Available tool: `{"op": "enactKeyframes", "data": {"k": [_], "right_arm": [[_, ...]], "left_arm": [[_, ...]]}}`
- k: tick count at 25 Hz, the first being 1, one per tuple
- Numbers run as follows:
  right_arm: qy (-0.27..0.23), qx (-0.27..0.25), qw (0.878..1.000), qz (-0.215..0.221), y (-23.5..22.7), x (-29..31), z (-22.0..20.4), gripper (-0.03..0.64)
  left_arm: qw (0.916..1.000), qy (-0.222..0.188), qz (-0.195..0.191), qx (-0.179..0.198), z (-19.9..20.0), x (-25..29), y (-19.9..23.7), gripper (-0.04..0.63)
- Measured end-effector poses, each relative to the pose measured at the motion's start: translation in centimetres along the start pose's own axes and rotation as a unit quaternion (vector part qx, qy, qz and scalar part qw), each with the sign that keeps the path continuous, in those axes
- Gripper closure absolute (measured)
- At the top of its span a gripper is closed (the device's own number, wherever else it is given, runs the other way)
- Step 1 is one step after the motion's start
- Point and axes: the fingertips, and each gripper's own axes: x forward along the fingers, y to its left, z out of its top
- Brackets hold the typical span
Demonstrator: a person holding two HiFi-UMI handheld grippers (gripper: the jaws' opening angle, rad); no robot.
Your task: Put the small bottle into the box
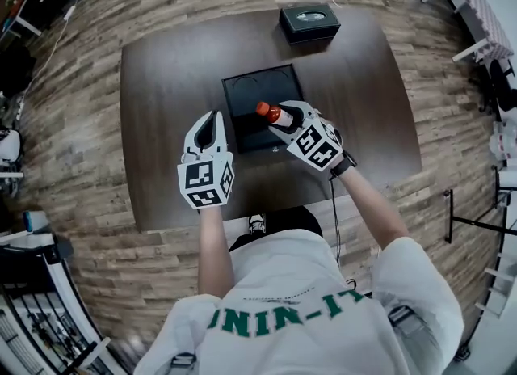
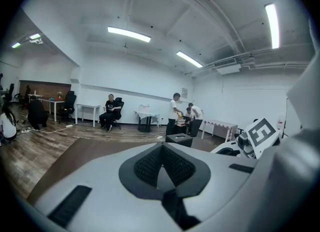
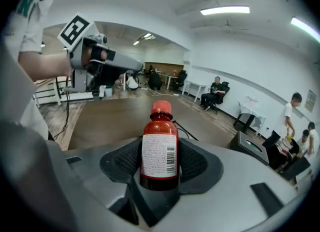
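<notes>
Right gripper view: right gripper (image 3: 160,168) clamping glossy red bottle (image 3: 159,141), round cap, white label | left gripper (image 2: 162,163) pinched shut, empty | square black box (image 1: 242,90) on dark table (image 1: 170,82)

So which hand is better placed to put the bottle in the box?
The right. Its tool grips the bottle, seemingly just over the open box. The left tool is shut on nothing, beside the box.

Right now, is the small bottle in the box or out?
Out: the right tongs grip the small bottle, held over the box.
</notes>
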Motion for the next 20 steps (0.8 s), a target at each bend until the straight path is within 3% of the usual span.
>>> {"op": "enactKeyframes", "data": {"k": [5,10,20], "right_arm": [[0.041,-0.07,0.995,0.063,0.4,3.2,-2.5,0.387],[0.084,-0.123,0.982,0.12,2.1,6.2,-5.6,0.387],[0.154,-0.15,0.959,0.182,3.9,11.0,-10.6,0.387]], "left_arm": [[0.9999,0.01,0.003,-0.001,-1.3,1.8,0.5,0.583],[0.9997,0.023,0.006,-0.007,-2.9,2.9,0.6,0.583],[0.9988,0.041,0.019,-0.019,-4.6,3.6,1.6,0.583]]}}
